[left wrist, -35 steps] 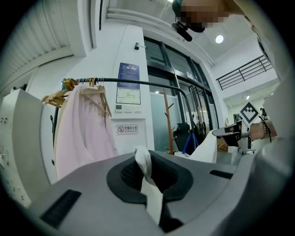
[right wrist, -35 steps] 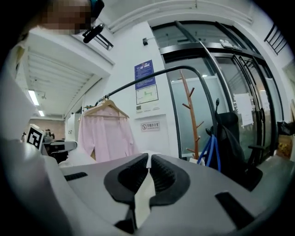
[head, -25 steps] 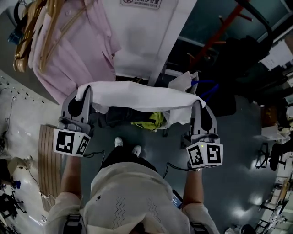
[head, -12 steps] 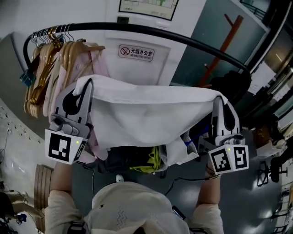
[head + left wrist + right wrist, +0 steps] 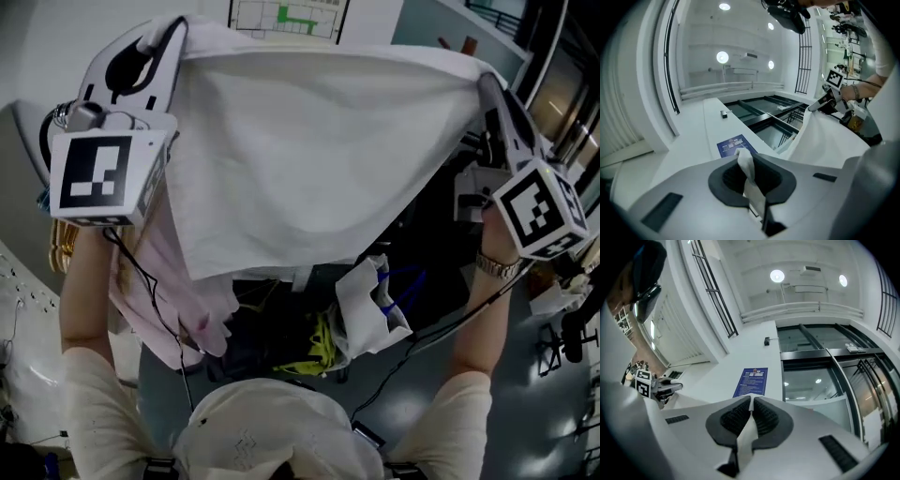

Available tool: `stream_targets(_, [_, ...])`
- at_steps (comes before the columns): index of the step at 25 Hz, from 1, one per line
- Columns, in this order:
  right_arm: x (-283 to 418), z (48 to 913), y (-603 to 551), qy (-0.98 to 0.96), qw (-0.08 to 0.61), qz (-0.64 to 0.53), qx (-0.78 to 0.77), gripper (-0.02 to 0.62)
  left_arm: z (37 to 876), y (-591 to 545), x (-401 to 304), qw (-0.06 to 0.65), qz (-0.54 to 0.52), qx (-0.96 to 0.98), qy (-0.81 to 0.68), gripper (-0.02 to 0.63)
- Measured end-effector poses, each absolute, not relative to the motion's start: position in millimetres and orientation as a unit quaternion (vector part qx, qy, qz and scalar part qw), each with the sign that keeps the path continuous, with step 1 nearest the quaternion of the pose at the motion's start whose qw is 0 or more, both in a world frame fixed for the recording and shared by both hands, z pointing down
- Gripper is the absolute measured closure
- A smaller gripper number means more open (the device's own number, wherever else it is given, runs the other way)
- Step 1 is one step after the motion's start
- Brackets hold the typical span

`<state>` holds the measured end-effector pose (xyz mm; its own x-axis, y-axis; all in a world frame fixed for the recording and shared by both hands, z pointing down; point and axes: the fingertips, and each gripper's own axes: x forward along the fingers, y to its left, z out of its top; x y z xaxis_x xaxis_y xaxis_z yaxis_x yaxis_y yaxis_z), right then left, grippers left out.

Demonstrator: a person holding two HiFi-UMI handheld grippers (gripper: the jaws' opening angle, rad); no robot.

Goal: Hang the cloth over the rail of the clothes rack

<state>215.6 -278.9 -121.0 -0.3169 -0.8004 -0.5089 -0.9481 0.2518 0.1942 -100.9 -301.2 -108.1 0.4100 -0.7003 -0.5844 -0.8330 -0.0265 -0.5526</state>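
Your left gripper (image 5: 176, 26) and right gripper (image 5: 487, 86) each pinch a corner of the cloth (image 5: 300, 141), spread high. Draping it over the rail, hidden here, is left.

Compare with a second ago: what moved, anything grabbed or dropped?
Both the left gripper and the right gripper went up. They lifted the white cloth from low in front of the person to high across the head view, where it now spreads wide. Nothing was grabbed or released: both sets of fingers stay shut on its top corners. The pink shirt stays hanging at the left.
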Motion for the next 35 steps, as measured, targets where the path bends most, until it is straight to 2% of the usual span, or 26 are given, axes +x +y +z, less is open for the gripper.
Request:
stream_targets(5, [223,-184,-314,0.747,0.119,0.304,-0.579,0.571,-169,-345,-87,0.487,0.052,-0.672,0.555,0.591])
stream_targets(11, [225,-193,-377,0.771,0.083,0.296,-0.557,0.571,-173,-412,-78,0.492,-0.031,-0.651,0.577,0.591])
stream_targets(17, [221,-169,-455,0.805,0.018,0.272,-0.527,0.571,-136,-488,-73,0.477,-0.172,-0.641,0.577,0.591])
stream_targets(23, [223,-129,-513,0.857,-0.097,0.233,-0.450,0.567,-118,-522,-65,0.488,-0.298,-0.591,0.569,0.591])
stream_targets(27, [227,-92,-528,0.884,-0.162,0.197,-0.393,0.503,-98,-543,-66,0.477,-0.337,-0.584,0.564,0.591])
stream_targets(31, [245,-80,-534,0.887,-0.177,0.185,-0.383,0.489,-72,-559,-66,0.415,-0.329,-0.640,0.557,0.591])
stream_targets(35, [290,-101,-552,0.870,-0.144,0.181,-0.436,0.482,-76,-557,-71,0.414,-0.330,-0.636,0.562,0.591])
